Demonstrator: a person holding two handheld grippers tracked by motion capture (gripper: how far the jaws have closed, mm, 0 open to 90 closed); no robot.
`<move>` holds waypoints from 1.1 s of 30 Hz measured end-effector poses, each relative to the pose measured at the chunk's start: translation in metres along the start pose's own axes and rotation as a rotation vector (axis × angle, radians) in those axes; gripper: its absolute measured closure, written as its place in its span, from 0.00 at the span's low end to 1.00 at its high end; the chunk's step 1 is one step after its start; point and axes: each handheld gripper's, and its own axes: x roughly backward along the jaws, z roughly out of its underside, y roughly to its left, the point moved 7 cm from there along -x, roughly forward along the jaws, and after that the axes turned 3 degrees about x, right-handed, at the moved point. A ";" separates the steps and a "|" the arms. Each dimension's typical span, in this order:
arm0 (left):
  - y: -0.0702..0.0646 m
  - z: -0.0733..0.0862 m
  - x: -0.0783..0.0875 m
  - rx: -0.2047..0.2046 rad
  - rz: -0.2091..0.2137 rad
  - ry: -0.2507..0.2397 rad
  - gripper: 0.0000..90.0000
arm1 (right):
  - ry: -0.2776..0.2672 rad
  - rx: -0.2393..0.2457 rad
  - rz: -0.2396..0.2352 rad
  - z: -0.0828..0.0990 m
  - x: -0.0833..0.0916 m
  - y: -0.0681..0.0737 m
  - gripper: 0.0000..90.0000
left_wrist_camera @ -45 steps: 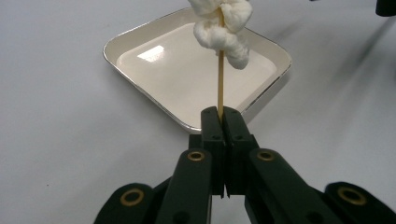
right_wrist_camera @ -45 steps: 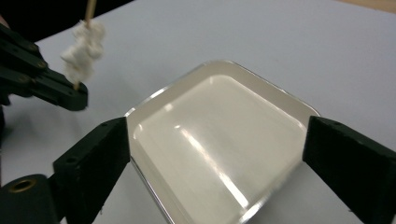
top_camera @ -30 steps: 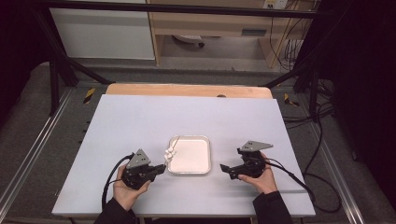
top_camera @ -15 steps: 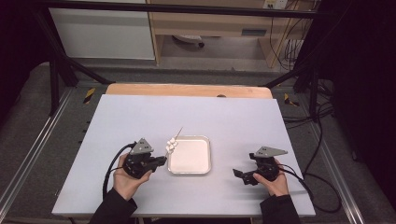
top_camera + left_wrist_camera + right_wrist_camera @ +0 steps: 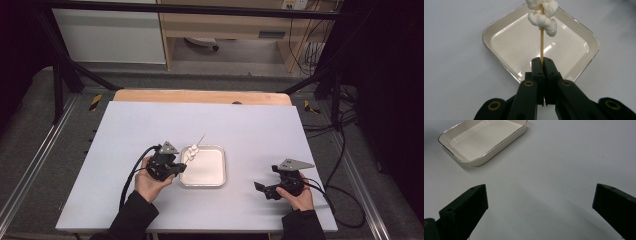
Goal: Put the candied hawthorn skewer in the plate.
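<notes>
Here, at a white table [image 5: 150, 125], the person's left gripper [image 5: 176, 167] sits left of centre in the high view, its 2 black jaws pinched together on the lower end of a thin wooden skewer [image 5: 541, 43]. In the left gripper view the skewer rises from between the jaw tips at the middle of the frame straight toward the top edge, carrying white marshmallows [image 5: 543, 20] threaded on its upper part; the topmost pieces are cut off by the frame. Beneath the skewer lies a shallow cream tray [image 5: 499, 50] with a thin metallic rim, seen corner-on like a diamond and holding nothing in its bed. In the high view the marshmallows [image 5: 191, 152] hang over the tray's upper left corner, and the skewer's bare tip points toward the upper right. The tray [image 5: 220, 170] rests flat at the centre of the table, just right of the left gripper.

The right gripper [image 5: 261, 188] is held low at the lower right of the high view, well apart from the tray, its jaws spread wide with nothing between them. In the right gripper view the 2 jaws stand at the lower left and lower right corners over bare table, with the tray [image 5: 499, 147] in the upper left of the frame.
</notes>
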 end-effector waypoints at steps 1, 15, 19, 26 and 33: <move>0.000 0.000 -0.002 0.003 -0.003 0.008 0.99 | 0.000 -0.001 0.000 0.000 0.000 0.000 0.01; -0.007 0.009 -0.027 -0.005 -0.052 0.134 0.99 | 0.015 -0.005 -0.003 0.003 -0.003 0.000 0.01; -0.010 0.010 -0.032 -0.007 -0.055 0.154 0.99 | 0.011 -0.005 -0.005 0.003 -0.002 0.000 0.01; -0.013 0.013 -0.037 -0.022 -0.067 0.185 0.99 | 0.018 0.000 -0.005 0.004 -0.004 0.000 0.01; -0.014 0.014 -0.039 -0.028 -0.075 0.200 0.98 | 0.024 -0.002 -0.008 0.005 -0.004 0.001 0.01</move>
